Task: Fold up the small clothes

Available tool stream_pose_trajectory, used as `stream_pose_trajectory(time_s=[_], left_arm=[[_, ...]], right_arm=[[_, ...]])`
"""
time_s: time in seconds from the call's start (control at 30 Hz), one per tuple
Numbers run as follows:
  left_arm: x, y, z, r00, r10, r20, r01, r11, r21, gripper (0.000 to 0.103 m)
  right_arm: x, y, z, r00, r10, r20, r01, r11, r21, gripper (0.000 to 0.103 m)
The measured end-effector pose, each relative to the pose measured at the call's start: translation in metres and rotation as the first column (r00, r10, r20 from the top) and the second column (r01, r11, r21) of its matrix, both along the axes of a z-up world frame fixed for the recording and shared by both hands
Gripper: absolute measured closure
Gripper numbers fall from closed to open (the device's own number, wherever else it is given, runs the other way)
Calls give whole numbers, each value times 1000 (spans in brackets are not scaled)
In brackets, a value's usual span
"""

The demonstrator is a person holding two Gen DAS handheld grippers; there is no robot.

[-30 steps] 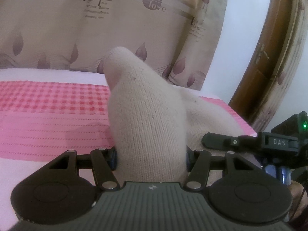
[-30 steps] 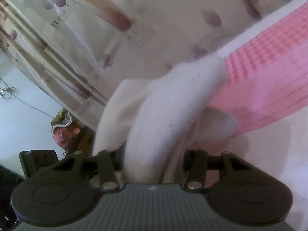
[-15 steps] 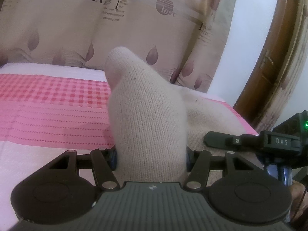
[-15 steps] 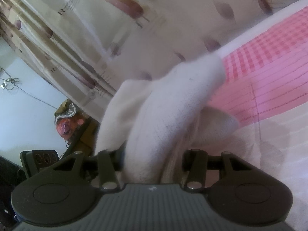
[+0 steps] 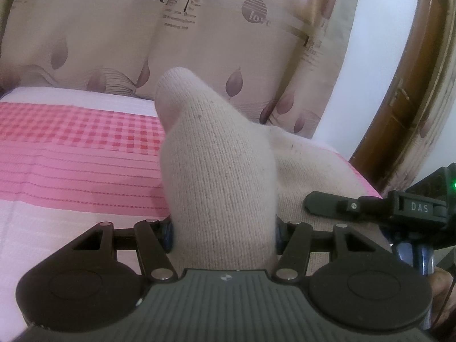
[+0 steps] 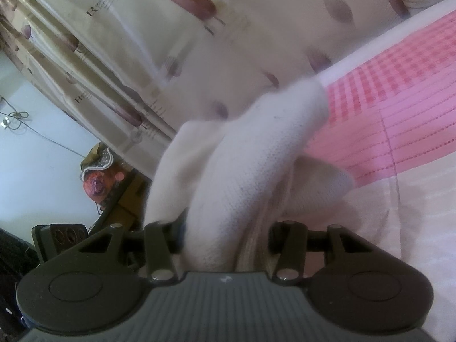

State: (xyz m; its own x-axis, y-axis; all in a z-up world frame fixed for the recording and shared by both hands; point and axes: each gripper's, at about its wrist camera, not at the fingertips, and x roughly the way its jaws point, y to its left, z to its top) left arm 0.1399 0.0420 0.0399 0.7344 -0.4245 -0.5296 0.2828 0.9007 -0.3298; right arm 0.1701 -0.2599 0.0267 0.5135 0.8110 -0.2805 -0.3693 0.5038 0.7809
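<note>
The left gripper (image 5: 223, 232) is clamping a bunched beige sock (image 5: 219, 176) above the pink bedspread (image 5: 71, 154). The right gripper (image 6: 226, 235) is pinching the sock's other part. Only the left view is showing the door (image 5: 399, 108); only the right, a cluttered corner (image 6: 99, 176).

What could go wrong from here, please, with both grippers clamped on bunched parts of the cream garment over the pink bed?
1. The cream knit garment is bunched thickly in the left gripper, so a fold may set creased.
2. The right gripper also pinches gathered layers; one could slip free.
3. The grippers sit close, risking collision.
</note>
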Motion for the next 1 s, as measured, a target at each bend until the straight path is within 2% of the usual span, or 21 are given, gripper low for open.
stream_pose_trajectory(time_s=[0.6,0.8,0.87,1.0], left_arm=[[15,2,-27,998,36,-55,-35,999,17,44],[19,1,-37,996,57,-63,-54,998,42,39],[19,2,-40,996,67,-65,-64,997,45,34],[19,4,-40,994,101,-39,-98,993,72,26]], right_arm=[[14,6,-27,999,1,-53,-2,1000,-25,54],[14,4,-35,998,-13,-54,8,997,-76,54],[13,5,-37,999,-15,-47,10,995,-95,53],[8,11,-33,1000,-23,2,23,982,-190,53]])
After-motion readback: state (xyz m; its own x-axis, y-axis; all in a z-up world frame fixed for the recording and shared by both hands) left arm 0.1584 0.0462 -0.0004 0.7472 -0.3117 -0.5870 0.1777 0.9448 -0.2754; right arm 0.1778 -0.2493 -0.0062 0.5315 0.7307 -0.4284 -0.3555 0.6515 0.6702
